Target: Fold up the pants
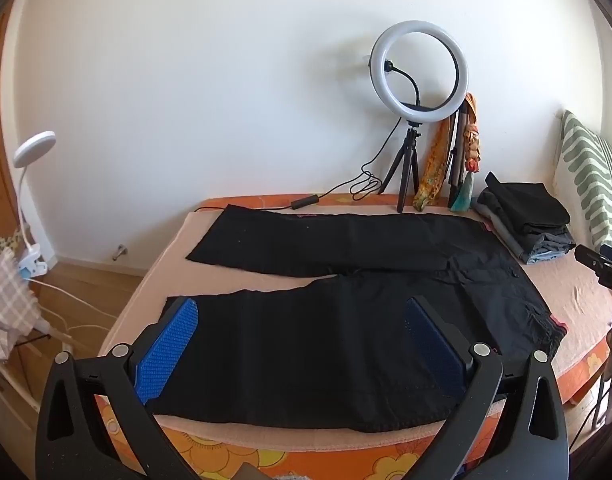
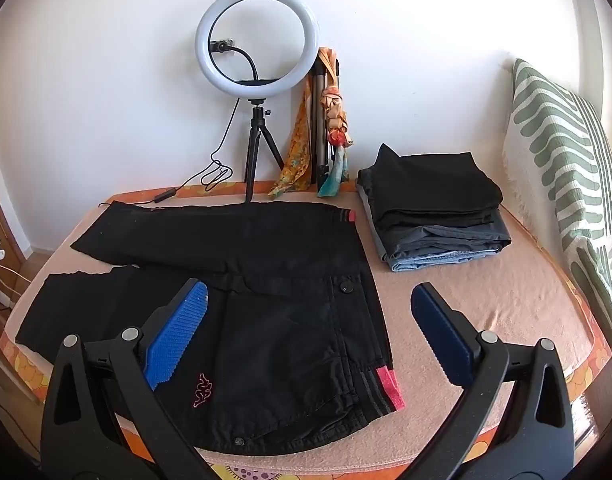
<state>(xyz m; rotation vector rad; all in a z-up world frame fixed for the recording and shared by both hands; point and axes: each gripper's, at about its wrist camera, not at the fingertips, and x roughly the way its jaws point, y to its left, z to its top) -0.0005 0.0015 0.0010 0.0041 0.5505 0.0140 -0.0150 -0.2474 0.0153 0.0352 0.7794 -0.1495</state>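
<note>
Black pants (image 1: 345, 280) lie spread flat on the bed, legs apart and pointing left, waistband with red trim at the right. In the right wrist view the pants (image 2: 266, 300) show a pink logo and a button near the waist. My left gripper (image 1: 302, 320) is open and empty, hovering over the near leg. My right gripper (image 2: 309, 308) is open and empty above the waist end; the near waistband corner (image 2: 385, 392) lies between its fingers. Part of the right gripper (image 1: 601, 268) shows at the right edge of the left wrist view.
A stack of folded clothes (image 2: 429, 216) sits at the back right of the bed. A ring light on a tripod (image 2: 258, 40), scarves and a cable stand along the wall. A striped pillow (image 2: 565, 168) leans at right. A clip lamp (image 1: 30, 160) is left of the bed (image 2: 505, 308).
</note>
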